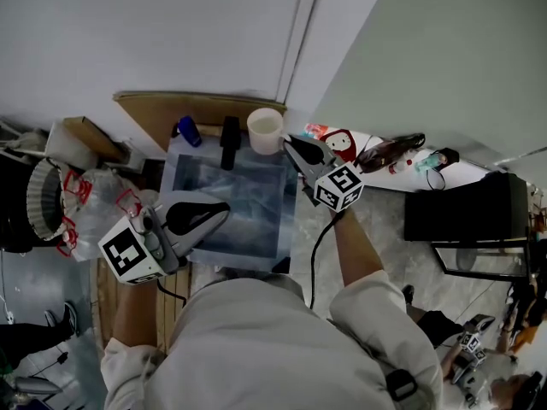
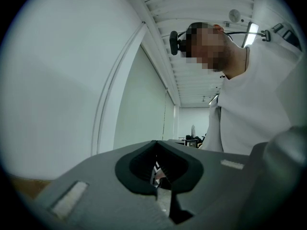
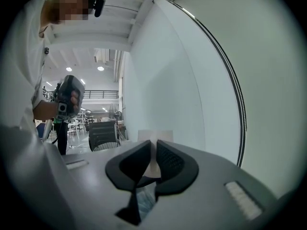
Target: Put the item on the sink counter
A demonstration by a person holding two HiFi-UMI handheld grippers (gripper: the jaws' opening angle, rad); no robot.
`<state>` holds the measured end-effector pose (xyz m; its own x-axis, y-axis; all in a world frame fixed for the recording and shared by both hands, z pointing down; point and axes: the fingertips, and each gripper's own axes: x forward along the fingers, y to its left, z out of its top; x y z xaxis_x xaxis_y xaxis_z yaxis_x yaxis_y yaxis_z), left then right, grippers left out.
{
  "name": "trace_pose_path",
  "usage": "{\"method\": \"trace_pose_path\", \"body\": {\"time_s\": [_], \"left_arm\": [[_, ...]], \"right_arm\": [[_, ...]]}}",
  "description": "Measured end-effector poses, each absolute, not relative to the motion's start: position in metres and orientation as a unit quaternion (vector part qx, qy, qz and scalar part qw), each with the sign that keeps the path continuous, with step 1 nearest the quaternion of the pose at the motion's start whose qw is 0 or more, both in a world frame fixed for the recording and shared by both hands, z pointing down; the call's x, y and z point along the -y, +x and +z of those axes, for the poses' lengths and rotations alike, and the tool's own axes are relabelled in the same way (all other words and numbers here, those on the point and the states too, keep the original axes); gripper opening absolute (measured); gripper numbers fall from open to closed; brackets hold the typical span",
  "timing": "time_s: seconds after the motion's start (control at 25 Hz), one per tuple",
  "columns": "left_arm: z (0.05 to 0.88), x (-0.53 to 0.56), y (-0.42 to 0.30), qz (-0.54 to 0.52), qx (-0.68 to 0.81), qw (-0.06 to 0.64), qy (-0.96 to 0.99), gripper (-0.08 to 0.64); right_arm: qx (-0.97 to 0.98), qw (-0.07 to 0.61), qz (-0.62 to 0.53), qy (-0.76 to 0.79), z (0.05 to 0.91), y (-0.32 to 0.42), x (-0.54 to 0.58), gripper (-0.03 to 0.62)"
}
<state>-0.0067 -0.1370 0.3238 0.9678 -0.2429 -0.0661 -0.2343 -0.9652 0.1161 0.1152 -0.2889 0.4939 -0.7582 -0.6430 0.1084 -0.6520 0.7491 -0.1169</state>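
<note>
A white paper cup (image 1: 265,131) stands upright at the back rim of the steel sink (image 1: 192,173), by the wall corner. My right gripper (image 1: 288,141) points at it from the right, tips just beside its wall. Its jaws stand only a narrow slit apart with nothing between them. In the right gripper view the cup (image 3: 154,134) shows just past the right gripper (image 3: 151,150). My left gripper (image 1: 224,208) hovers over the basin, shut and holding nothing. In its own view the left gripper (image 2: 158,176) looks up at the wall and ceiling.
A blue item (image 1: 188,131) and a black item (image 1: 229,142) lie on the sink's back rim. The marble counter (image 1: 385,220) at right carries packets (image 1: 338,141) and a black box (image 1: 461,205). Plastic bags (image 1: 94,196) and a cardboard box (image 1: 81,139) crowd the left.
</note>
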Motion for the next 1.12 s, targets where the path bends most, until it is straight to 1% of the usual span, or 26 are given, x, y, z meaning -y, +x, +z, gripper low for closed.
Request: {"method": "trace_pose_path", "body": {"time_s": [0.36, 0.8, 1.12], "left_arm": [[0.330, 0.146, -0.003, -0.031, 0.129, 0.056, 0.990, 0.006], [0.348, 0.150, -0.009, 0.001, 0.138, 0.070, 0.988, 0.006], [0.362, 0.156, -0.007, 0.015, 0.141, 0.084, 0.986, 0.006]], "right_arm": [[0.931, 0.053, 0.099, 0.349, 0.548, 0.113, 0.310, 0.042], [0.928, 0.058, 0.111, 0.350, 0.581, 0.109, 0.322, 0.043], [0.922, 0.068, 0.120, 0.361, 0.621, 0.110, 0.336, 0.043]]}}
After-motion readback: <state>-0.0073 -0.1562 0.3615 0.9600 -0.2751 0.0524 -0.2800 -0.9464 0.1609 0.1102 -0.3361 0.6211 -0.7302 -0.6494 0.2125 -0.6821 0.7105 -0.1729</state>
